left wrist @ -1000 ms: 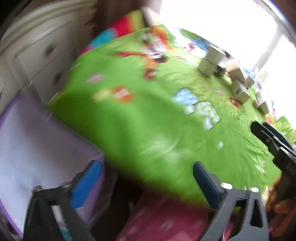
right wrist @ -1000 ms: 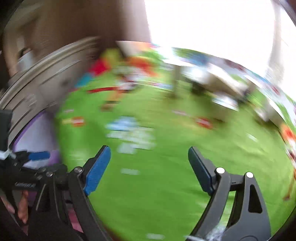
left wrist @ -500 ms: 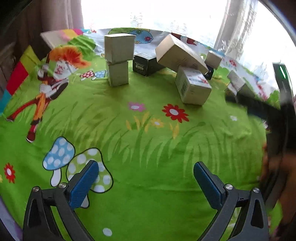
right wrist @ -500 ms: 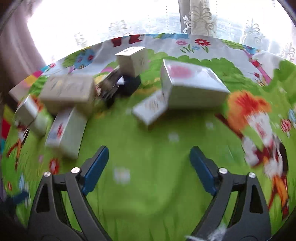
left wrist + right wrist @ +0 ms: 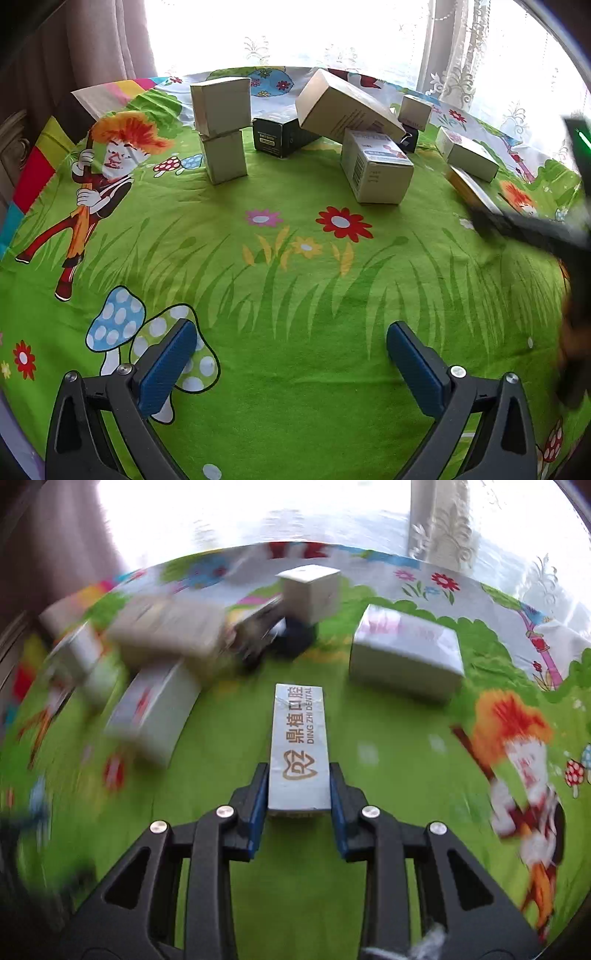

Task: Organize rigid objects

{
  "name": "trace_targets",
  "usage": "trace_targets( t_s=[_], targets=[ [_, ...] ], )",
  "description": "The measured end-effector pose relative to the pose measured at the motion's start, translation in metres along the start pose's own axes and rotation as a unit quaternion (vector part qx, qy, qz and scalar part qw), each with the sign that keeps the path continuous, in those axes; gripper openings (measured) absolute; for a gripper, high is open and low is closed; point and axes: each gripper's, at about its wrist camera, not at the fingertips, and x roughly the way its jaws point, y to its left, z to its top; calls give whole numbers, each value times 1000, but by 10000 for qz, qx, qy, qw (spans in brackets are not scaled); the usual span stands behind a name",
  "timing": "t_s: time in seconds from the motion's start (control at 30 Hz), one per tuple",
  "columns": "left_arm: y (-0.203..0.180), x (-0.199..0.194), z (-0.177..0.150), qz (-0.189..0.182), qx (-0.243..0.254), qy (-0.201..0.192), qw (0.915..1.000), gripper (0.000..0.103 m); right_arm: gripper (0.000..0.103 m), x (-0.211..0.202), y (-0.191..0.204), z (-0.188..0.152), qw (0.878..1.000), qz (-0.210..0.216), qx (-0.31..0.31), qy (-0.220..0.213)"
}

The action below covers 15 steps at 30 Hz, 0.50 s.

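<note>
Long silver box (image 5: pixel 298 746), top face: Chinese characters 鼎植口腔, beneath them "DING ZHI DENTAL", gold tooth-shaped logo at near end. Black box (image 5: pixel 277 136) carries pale label, print too small to read.

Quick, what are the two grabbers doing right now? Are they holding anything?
Left gripper: open, holding nothing, above the green cloth.
Right gripper: shut on the long white Ding Zhi Dental box.

Silver dental box (image 5: pixel 298 746), lengthwise between jaws
</note>
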Motion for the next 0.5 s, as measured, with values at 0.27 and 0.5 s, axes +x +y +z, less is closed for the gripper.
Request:
trace_targets(
  t_s=[0.27,0.5],
  targets=[
    [-6,8,11,135,-138,64,9998,103,63,-21,-11,-29,9990,46,-434,-20],
    [-50,45,63,36,24,460,9989,103,68,-12,-9,-21,9992,-201,-357,20]
  ],
)
